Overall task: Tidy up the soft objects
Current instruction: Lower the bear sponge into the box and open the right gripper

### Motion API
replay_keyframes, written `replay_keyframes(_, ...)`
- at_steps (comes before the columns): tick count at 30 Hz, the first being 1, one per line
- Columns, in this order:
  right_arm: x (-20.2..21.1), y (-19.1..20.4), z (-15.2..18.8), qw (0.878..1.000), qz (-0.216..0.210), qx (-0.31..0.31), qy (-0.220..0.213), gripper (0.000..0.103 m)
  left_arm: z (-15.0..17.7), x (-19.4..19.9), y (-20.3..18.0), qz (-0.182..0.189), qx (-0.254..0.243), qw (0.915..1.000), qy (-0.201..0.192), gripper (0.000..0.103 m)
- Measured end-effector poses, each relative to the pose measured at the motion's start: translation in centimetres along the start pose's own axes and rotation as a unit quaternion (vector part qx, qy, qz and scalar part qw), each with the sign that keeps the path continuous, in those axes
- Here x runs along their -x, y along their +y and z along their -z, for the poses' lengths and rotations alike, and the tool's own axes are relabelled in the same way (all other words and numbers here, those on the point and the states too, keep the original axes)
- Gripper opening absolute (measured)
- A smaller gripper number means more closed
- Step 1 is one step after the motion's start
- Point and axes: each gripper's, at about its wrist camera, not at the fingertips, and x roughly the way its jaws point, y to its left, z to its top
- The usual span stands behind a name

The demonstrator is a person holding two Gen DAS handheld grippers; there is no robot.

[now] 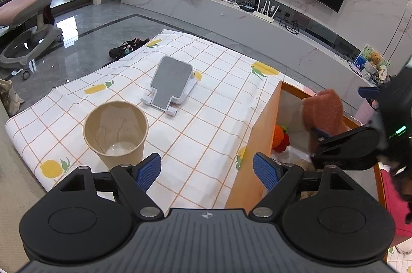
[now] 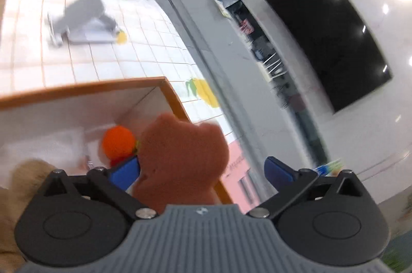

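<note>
A brown plush toy [image 2: 180,157] sits between the jaws of my right gripper [image 2: 200,167], over the far corner of the orange open-topped box [image 2: 82,87]. The jaws stand wide. The toy leans against the left blue pad [image 2: 123,172], and the right pad is well clear of it. In the left wrist view the same plush [image 1: 324,111] hangs above the box [image 1: 257,134]. An orange knitted toy [image 2: 118,141] lies inside, and a beige plush [image 2: 28,180] rests at the near left. My left gripper [image 1: 206,165] is open and empty over the box's near-left wall.
A paper cup [image 1: 116,131] stands on the checked tablecloth [image 1: 206,72], left of my left gripper. A grey and white stand [image 1: 171,82] lies beyond it. A pink box [image 1: 394,201] sits right of the orange box. The room floor lies past the table's far edge.
</note>
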Motion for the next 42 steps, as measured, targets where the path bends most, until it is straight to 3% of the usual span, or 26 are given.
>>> replay_keyframes(3, 1.1, -2.5, 0.3, 0.997, -0.035, -0.065, -0.001, 0.1, 0.0, 0.2, 0.0, 0.004, 0.002, 1.0, 0.001, 0.095)
replay_keyframes(6, 2.5, -5.3, 1.2, 0.983, -0.1, -0.154, -0.016, 0.098, 0.0, 0.3, 0.0, 0.007, 0.004, 1.0, 0.002, 0.095)
replay_keyframes(7, 2.8, -6.1, 1.6, 0.975, -0.121, -0.185, -0.019, 0.088, 0.0, 0.3, 0.0, 0.007, 0.005, 1.0, 0.003, 0.095)
replay_keyframes(8, 2.8, -6.8, 2.0, 0.967, -0.139, -0.212, -0.02, 0.07, 0.0, 0.3, 0.0, 0.007, 0.007, 0.9999, 0.003, 0.095)
replay_keyframes(9, 2.9, -7.2, 2.4, 0.959, -0.157, -0.236, -0.014, 0.063, 0.0, 0.3, 0.1, 0.007, 0.009, 0.9999, 0.004, 0.095)
replay_keyframes(11, 2.1, -7.7, 3.2, 0.941, -0.199, -0.274, 0.01, 0.037, 0.0, 0.2, 0.1, 0.007, 0.01, 0.9999, 0.007, 0.095)
replay_keyframes(13, 1.1, -7.2, 3.7, 0.927, -0.228, -0.297, 0.03, 0.023, 0.0, 0.1, 0.0, 0.006, 0.01, 0.9999, 0.009, 0.095)
replay_keyframes(14, 0.6, -6.6, 3.7, 0.924, -0.239, -0.295, 0.035, 0.018, 0.0, 0.0, 0.0, 0.006, 0.009, 0.9999, 0.01, 0.095)
replay_keyframes(17, -0.5, -4.8, 3.2, 0.92, -0.267, -0.281, 0.046, 0.017, 0.0, -0.1, 0.0, 0.004, 0.007, 0.9999, 0.012, 0.095)
replay_keyframes(20, -2.7, -3.4, 3.0, 0.897, -0.307, -0.305, 0.091, 0.004, 0.1, -0.4, 0.2, 0.01, 0.011, 0.9997, 0.019, 0.095)
replay_keyframes(21, -3.6, -2.8, 2.9, 0.893, -0.312, -0.307, 0.107, 0.004, 0.1, -0.5, 0.3, 0.014, 0.016, 0.9995, 0.022, 0.095)
replay_keyframes(22, -4.2, -2.2, 2.8, 0.897, -0.301, -0.302, 0.115, 0.004, 0.0, -0.6, 0.4, 0.016, 0.019, 0.9994, 0.025, 0.095)
replay_keyframes(24, -5.3, -1.2, 2.5, 0.915, -0.267, -0.278, 0.118, 0.004, 0.1, -0.7, 0.6, 0.015, 0.023, 0.9992, 0.027, 0.095)
replay_keyframes(26, -6.6, -0.9, 2.9, 0.912, -0.26, -0.289, 0.13, 0.003, 0.1, -0.9, 0.6, 0.011, 0.023, 0.9993, 0.028, 0.095)
replay_keyframes(27, -7.3, -1.1, 3.4, 0.902, -0.269, -0.308, 0.141, 0.003, 0.1, -0.9, 0.6, 0.011, 0.022, 0.9993, 0.028, 0.095)
replay_keyframes(28, -8.0, -1.3, 4.2, 0.884, -0.281, -0.342, 0.153, 0.003, 0.1, -0.9, 0.6, 0.011, 0.022, 0.9993, 0.028, 0.095)
replay_keyframes(31, -7.5, -1.1, 4.5, 0.887, -0.279, -0.34, 0.141, 0.004, 0.2, -0.9, 0.5, 0.013, 0.021, 0.9992, 0.03, 0.095)
replay_keyframes(33, -6.6, -1.1, 4.4, 0.893, -0.273, -0.333, 0.132, 0.009, 0.2, -0.9, 0.5, 0.011, 0.021, 0.9993, 0.029, 0.095)
replay_keyframes(37, -4.3, -2.5, 4.3, 0.887, -0.28, -0.352, 0.108, 0.028, 0.2, -0.5, 0.0, 0.009, 0.006, 0.9997, 0.023, 0.095)
replay_keyframes(39, -2.7, -3.4, 4.1, 0.89, -0.273, -0.354, 0.089, 0.029, 0.2, 0.4, -0.4, 0.025, -0.009, 0.9996, 0.007, 0.095)
replay_keyframes(42, -0.2, -4.7, 4.1, 0.891, -0.265, -0.362, 0.069, 0.042, -0.1, 1.8, -0.9, 0.039, -0.015, 0.999, -0.015, 0.095)
